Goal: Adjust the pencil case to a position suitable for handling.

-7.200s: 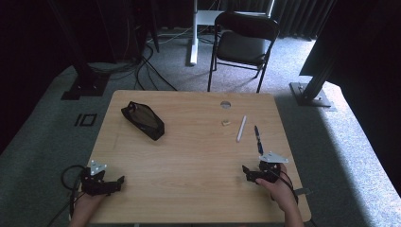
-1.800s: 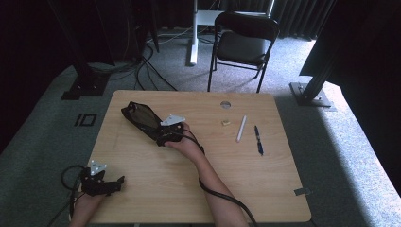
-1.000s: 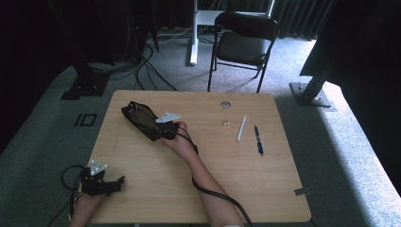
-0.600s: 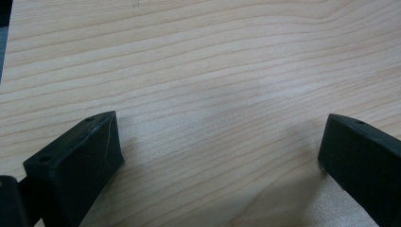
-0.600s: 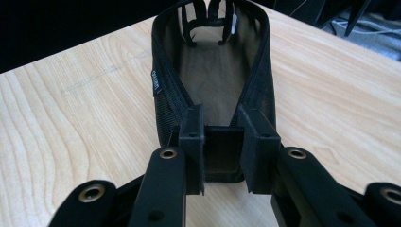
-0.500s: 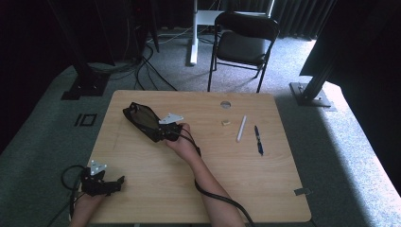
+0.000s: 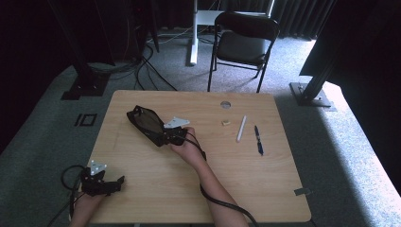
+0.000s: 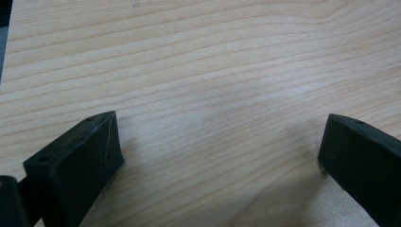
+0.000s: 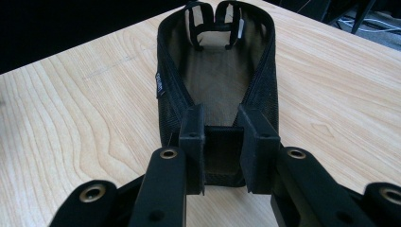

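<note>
Right gripper (image 7: 166,136): its two black jaws stand narrow and clamp the near end of a black mesh pencil pouch (image 7: 146,124), its mouth open; in the right gripper view the right gripper (image 9: 222,142) has that end wall of the black mesh pencil pouch (image 9: 217,80) pinched between the pads.
Pouch place: it runs straight away from the right gripper's jaws, its long body lying on the light wooden table (image 7: 198,189) and its far end carrying two looped pulls; in the high view it lies to the upper left of the hand that holds the gripper.
Pouch inside: the mesh lining shows, and I cannot tell whether anything lies in it.
Left gripper (image 7: 111,184): it sits at the near left edge of the table, well apart from the pouch, with its jaws wide; in the left gripper view the left gripper (image 8: 217,161) has nothing but bare wood grain between the two black pads.
Right of the right gripper: a small tan eraser-like block (image 7: 226,123) is near, then a white pen-shaped stick (image 7: 241,128), then a dark blue pen (image 7: 258,140) just beside the stick; all three lie well apart from the pouch.
Beyond the right gripper: a round grey cable hole (image 7: 225,104) in the table's far part, and a black folding chair (image 7: 243,42) on the carpet past the table.
</note>
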